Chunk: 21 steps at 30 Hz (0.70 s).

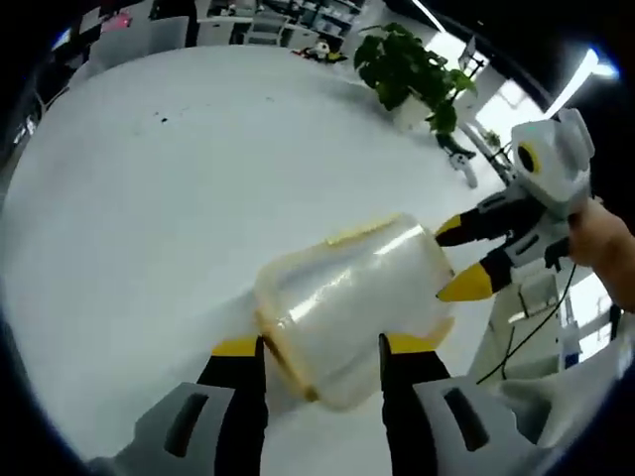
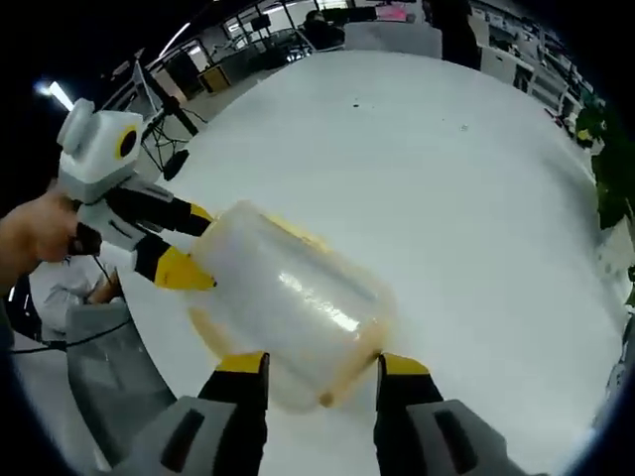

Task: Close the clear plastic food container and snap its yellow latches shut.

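The clear plastic food container [image 1: 352, 297] sits on the white counter [image 1: 149, 218] near its edge, lid already down over the base as far as the frosted plastic lets one judge. In the left gripper view it lies just above centre-bottom, one short end between the left gripper [image 1: 322, 347]'s fingers [image 1: 238, 352]; a yellow latch [image 1: 357, 232] shows as a pale strip along the container's edge at about 12 o'clock. The left fingers flank that end with yellow pads close to the walls, but whether they are pressing on it or merely bracketing it cannot be told.

The right gripper [image 1: 466, 258] comes in at 3 o'clock in that view, a person's hand [image 1: 605, 248] behind it. In the right gripper view its own fingers [image 2: 243, 367] straddle the opposite short end of the container [image 2: 293, 307] — again near the walls, contact uncertain — while the left gripper [image 2: 189, 248] enters at 9 o'clock, touching the far end.

The step in hand looks like seating the lid and then pressing the latches. To do it well, one gripper should steady the box so it does not skate on the smooth counter, while the other pushes a latch flap squarely down and inward from its free edge — not at a corner, where it would twist. Pressing off-centre risks tipping the container toward the counter's edge. A potted plant [image 1: 412, 69] stands well apart at 1 o'clock.
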Tool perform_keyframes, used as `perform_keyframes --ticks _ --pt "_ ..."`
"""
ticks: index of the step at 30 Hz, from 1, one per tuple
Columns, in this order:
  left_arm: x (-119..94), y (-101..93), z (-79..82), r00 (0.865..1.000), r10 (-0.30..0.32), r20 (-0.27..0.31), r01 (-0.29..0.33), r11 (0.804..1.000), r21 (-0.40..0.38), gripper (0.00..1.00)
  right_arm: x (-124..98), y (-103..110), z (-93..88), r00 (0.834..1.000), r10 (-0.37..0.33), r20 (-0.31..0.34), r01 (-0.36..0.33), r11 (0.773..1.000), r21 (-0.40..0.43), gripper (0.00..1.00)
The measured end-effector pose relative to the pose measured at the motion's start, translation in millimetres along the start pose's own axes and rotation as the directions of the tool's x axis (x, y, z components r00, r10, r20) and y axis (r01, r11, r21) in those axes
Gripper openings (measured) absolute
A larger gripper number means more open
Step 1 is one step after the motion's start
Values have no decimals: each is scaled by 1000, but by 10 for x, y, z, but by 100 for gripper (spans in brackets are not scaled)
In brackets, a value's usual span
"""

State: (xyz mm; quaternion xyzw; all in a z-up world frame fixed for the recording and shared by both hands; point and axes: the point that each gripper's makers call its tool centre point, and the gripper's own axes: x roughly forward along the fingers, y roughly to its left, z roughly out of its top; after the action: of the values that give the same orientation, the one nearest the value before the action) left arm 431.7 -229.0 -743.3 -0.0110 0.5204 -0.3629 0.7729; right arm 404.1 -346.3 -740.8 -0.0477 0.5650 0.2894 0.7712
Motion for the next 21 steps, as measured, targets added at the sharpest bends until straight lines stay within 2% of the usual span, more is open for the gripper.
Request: perform_keyframes --ticks 4,5,6,7,8,10,14,21 --pt "12 -22 -14 1000 7 1 -7 1000 5 41 14 5 -6 1000 2 -9 -2 1000 7 39" --pt "33 -34 -15 1000 0 11 1 1000 -24 40 16 9 -8 1000 2 -10 -2 1000 11 39" --pt "105 -53 -76 1000 -20 1 20 997 -73 40 46 14 -4 1000 0 -20 0 1000 -21 39" --pt "124 -8 -78 1000 5 -8 -6 998 -63 40 42 12 -9 1000 0 -27 0 1000 -8 38" --pt "135 -24 -77 1000 21 -12 -21 1000 -14 40 47 11 -17 1000 5 -29 -6 1000 -7 38" --pt "125 -19 -68 1000 19 -9 -19 999 -43 40 56 27 -34 999 -3 -42 3 1000 -12 37" --pt "132 -27 -39 999 15 -34 -17 999 -37 41 58 21 -27 999 11 -40 -10 1000 7 38" --pt "98 -35 -20 1000 6 -21 -7 999 -52 43 39 30 -11 1000 20 -1 -20 1000 11 39"
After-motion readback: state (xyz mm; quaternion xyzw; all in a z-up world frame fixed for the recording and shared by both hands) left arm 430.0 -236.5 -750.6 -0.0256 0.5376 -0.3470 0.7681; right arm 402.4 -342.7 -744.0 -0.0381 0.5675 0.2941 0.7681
